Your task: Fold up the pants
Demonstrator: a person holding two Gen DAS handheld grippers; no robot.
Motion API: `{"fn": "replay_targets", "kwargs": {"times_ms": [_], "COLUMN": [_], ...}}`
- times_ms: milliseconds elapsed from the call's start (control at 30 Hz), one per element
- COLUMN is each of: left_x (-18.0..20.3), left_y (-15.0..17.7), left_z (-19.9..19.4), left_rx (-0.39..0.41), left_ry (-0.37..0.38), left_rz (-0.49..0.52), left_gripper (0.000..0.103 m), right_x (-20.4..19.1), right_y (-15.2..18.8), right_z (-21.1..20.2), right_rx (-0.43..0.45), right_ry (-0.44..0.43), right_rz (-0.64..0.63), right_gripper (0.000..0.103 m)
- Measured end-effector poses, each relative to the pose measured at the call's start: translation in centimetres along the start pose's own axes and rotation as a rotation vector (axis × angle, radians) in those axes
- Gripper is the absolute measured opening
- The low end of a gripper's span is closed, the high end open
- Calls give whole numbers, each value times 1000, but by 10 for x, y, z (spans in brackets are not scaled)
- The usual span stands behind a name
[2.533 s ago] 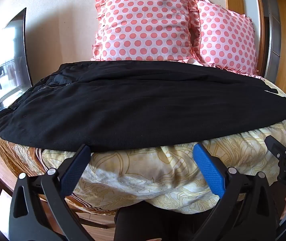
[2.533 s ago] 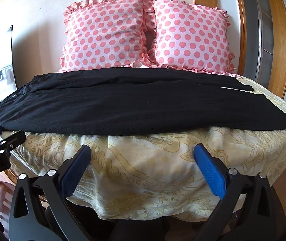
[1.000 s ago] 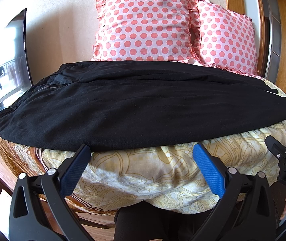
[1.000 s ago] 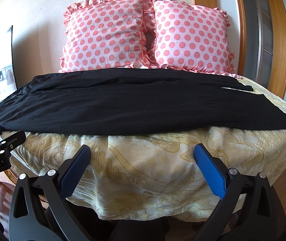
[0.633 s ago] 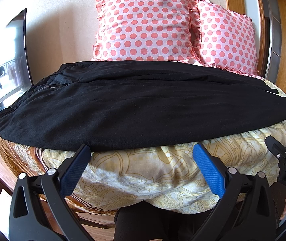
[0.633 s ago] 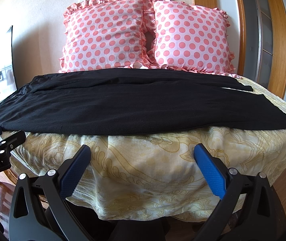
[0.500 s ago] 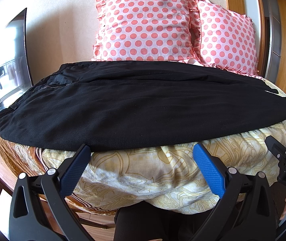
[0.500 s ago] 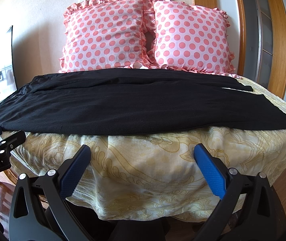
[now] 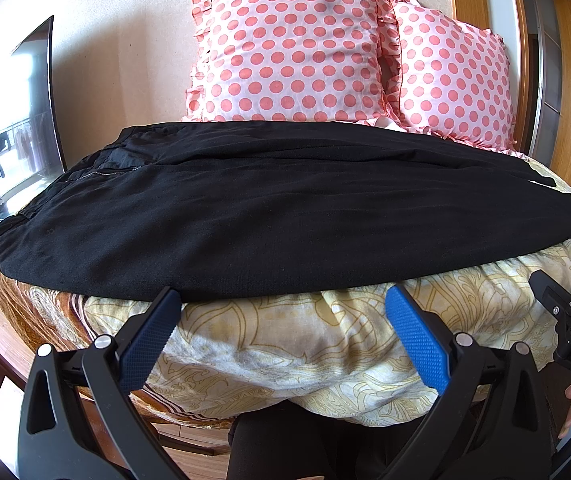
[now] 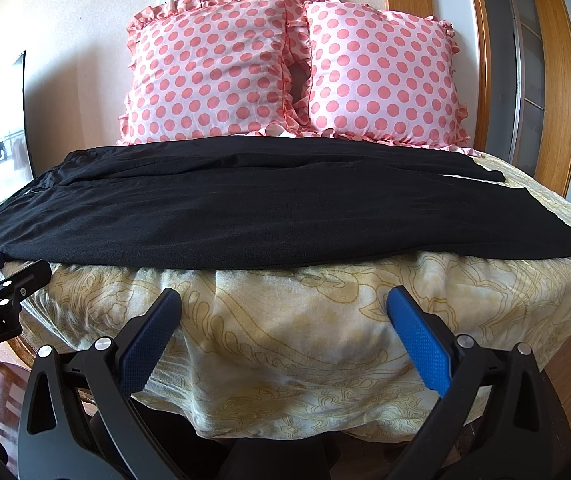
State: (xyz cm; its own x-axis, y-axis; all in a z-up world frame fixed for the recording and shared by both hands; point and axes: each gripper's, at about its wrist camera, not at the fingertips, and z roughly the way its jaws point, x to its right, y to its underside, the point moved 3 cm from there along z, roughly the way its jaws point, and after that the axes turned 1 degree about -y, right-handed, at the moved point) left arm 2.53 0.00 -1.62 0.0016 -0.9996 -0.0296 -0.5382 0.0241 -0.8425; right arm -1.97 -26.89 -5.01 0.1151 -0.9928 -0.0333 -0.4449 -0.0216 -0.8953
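Pants [image 9: 285, 220] flat across bed [image 10: 305, 320], no fold started; my left gripper [image 9: 281, 320] and right gripper [image 10: 285, 320] fingers spread, empty, lower frame

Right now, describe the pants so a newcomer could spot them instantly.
Start at the bed with the yellow patterned cover. The pants lie flat across its top, in front of two pink polka-dot pillows. They are the only plain black item, waistband at the left, leg ends at the right.
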Motion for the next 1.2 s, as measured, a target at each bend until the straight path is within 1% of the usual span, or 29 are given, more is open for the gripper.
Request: {"fn": "replay_targets", "kwargs": {"times_ms": [167,233,300,333,400,433,500,533,600,700,800,867,967,1033,1100,1167,1200], "left_x": [0,0,-1,-2,-4,-3,-5,-7,-14,-23,-33,-39,-48,-54,-58,-62,-64], "left_y": [0,0,-1,-3,-10,-15,-30,-39,-58,-85,-109,-120,-128,-129,-128,-125,-124], "left_z": [0,0,-3,-12,-21,-26,-34,-33,-27,-13,5,19,39,52,64,71,75], "left_rx": [0,-7,-24,-33,-15,1,41,54,74,111,141,149,147,124,99,102,91], "left_ry": [1,9,42,77,134,147,132,122,126,86,34,-19,-84,-84,-59,-60,-60], "left_rz": [0,5,7,1,-13,-14,-2,-1,-14,-20,-43,-49,-61,-85,-108,-131,-140], "left_gripper": [101,101,101,101,101,101,101,101,101,101,101,101,101,101,101,101,101], "right_x": [0,1,5,11,32,42,64,77,104,147,196,228,270,292,312,326,333], "right_y": [0,-1,-8,-12,-31,-41,-67,-83,-117,-170,-211,-228,-244,-249,-248,-241,-237], "right_z": [1,1,2,1,-5,-11,-16,-13,0,39,97,137,192,226,256,282,292], "right_rx": [-4,-19,-34,-27,9,31,54,52,30,-15,-102,-160,-239,-285,-325,-361,-374], "right_ry": [-2,-17,-31,-29,-11,5,35,42,62,110,195,274,377,440,492,494,497], "right_rz": [-2,-6,-4,3,20,32,52,62,84,139,225,294,377,410,457,544,586], "right_gripper": [102,102,102,102,102,102,102,102,102,102,102,102,101,80,72,64,61]}}
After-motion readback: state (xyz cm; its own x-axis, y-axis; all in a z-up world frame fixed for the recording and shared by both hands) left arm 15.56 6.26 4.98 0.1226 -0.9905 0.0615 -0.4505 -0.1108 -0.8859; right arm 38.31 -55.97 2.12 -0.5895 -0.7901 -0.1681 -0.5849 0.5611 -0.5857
